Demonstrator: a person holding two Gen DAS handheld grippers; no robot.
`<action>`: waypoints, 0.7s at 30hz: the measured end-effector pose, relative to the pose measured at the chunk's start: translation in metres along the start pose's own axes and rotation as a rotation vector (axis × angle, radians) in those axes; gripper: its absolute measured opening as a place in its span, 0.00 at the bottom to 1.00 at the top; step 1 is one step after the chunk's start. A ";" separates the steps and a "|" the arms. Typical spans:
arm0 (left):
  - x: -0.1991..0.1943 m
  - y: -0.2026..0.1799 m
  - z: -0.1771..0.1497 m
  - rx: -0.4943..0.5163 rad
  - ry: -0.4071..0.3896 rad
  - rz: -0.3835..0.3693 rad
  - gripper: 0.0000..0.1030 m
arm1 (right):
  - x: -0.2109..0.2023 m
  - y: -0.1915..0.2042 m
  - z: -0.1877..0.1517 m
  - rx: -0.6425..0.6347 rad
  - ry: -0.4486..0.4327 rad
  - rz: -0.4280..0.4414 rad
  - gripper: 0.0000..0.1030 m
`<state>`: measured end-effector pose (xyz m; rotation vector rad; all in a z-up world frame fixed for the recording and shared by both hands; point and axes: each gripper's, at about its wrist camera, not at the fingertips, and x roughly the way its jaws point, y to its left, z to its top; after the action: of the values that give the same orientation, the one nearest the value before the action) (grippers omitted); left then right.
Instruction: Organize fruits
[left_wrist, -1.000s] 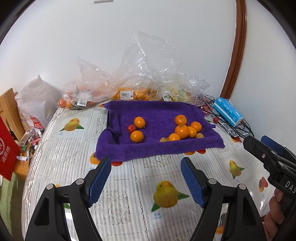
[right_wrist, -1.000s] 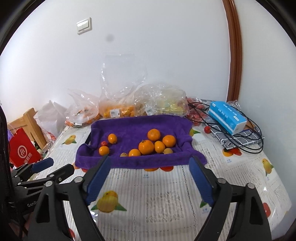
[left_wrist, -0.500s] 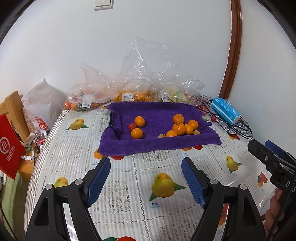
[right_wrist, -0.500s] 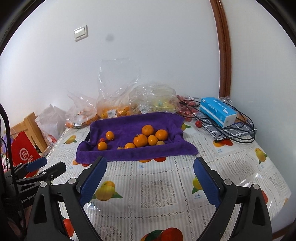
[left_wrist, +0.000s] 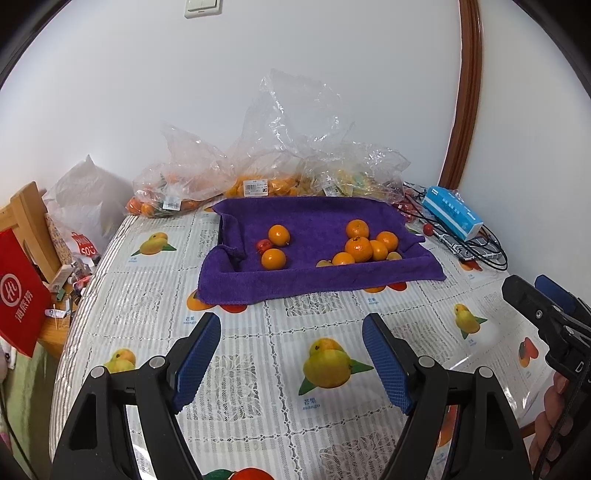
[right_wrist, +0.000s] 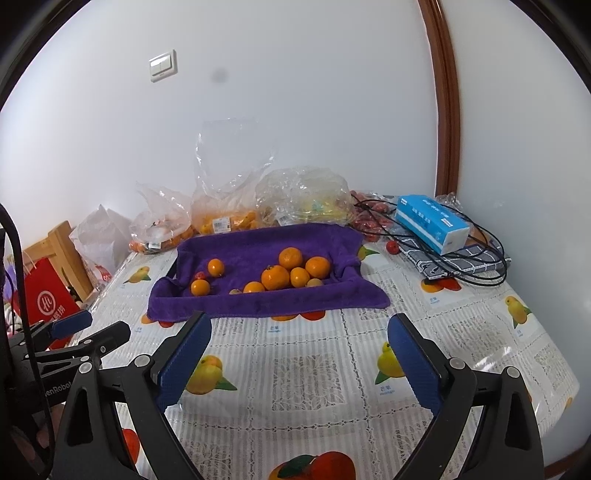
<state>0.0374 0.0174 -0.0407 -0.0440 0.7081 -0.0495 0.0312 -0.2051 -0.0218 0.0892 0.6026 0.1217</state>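
Observation:
A purple towel (left_wrist: 317, 221) (right_wrist: 258, 243) shaped like a tray lies at the table's far middle. On it are several oranges: a cluster at the right (left_wrist: 358, 248) (right_wrist: 275, 277), two at the left (left_wrist: 273, 258) (right_wrist: 200, 287), and a small red fruit (left_wrist: 264, 245) (right_wrist: 200, 275). My left gripper (left_wrist: 291, 350) is open and empty, well in front of the towel. My right gripper (right_wrist: 299, 354) is open and empty too, also short of the towel. Each gripper shows at the edge of the other's view.
Clear plastic bags of fruit (left_wrist: 251, 186) (right_wrist: 225, 221) stand behind the towel by the wall. A blue tissue box (left_wrist: 452, 214) (right_wrist: 432, 221), black cables (right_wrist: 461, 258) and a loose red fruit (right_wrist: 392, 246) lie at the far right. A red bag (left_wrist: 18, 295) stands off the table's left edge.
Both grippers have pulled back and up from the towel, so more of the tablecloth shows in front. Both stay open and empty. The fruit has not moved.

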 end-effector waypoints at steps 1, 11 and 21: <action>0.000 0.000 0.000 0.001 -0.001 0.002 0.76 | 0.000 0.000 0.000 0.001 -0.002 0.001 0.93; -0.002 -0.004 0.003 0.013 -0.006 0.004 0.76 | -0.001 -0.006 -0.002 0.008 -0.008 -0.006 0.93; -0.008 -0.005 0.005 0.007 -0.018 0.014 0.76 | -0.003 -0.008 -0.001 0.000 -0.018 -0.017 0.93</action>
<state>0.0346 0.0130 -0.0313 -0.0329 0.6905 -0.0385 0.0285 -0.2132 -0.0220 0.0854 0.5857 0.1045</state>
